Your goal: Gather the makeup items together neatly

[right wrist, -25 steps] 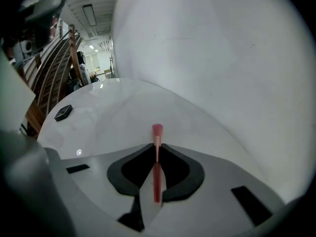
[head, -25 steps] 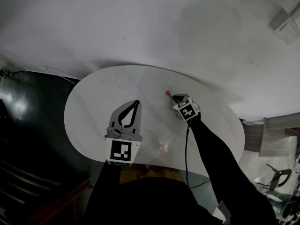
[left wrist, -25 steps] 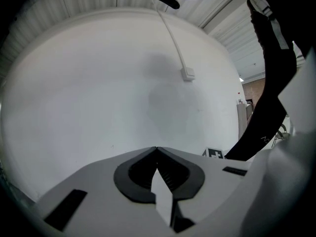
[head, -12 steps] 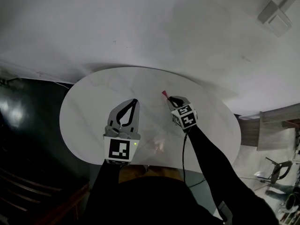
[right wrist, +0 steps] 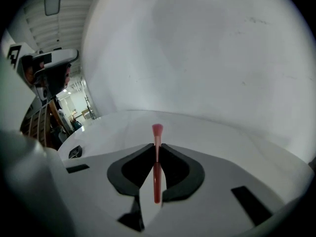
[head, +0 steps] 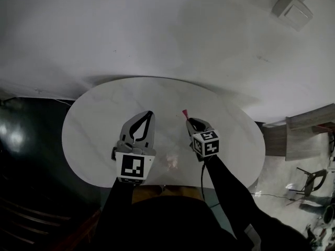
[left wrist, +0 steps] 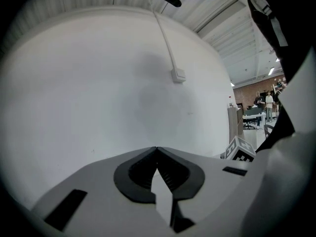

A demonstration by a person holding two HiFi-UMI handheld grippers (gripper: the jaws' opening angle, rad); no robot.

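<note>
A thin red makeup brush [right wrist: 157, 168] sticks out between the pads of my right gripper [right wrist: 157, 146], which is shut on its handle. In the head view the brush's red tip [head: 184, 113] points away over the white oval table [head: 99, 114], ahead of the right gripper [head: 188, 121]. My left gripper [head: 149, 113] hovers over the table's middle left, its fingertips meeting with nothing between them; it [left wrist: 157, 148] faces the white wall. A small pinkish item [head: 171, 162] lies near the table's front edge between the two grippers. A small dark item [right wrist: 75, 152] lies on the table at left.
A white wall runs behind the table, with a socket box [head: 291, 7] and a cable running up from it [left wrist: 163, 33]. Dark floor [head: 26, 156] lies left of the table. Wooden furniture [head: 309, 135] stands at the right. The table's front edge is close to my body.
The right gripper has come up and toward me with the red brush in it, rolling as it went. The left gripper has shifted slightly.
</note>
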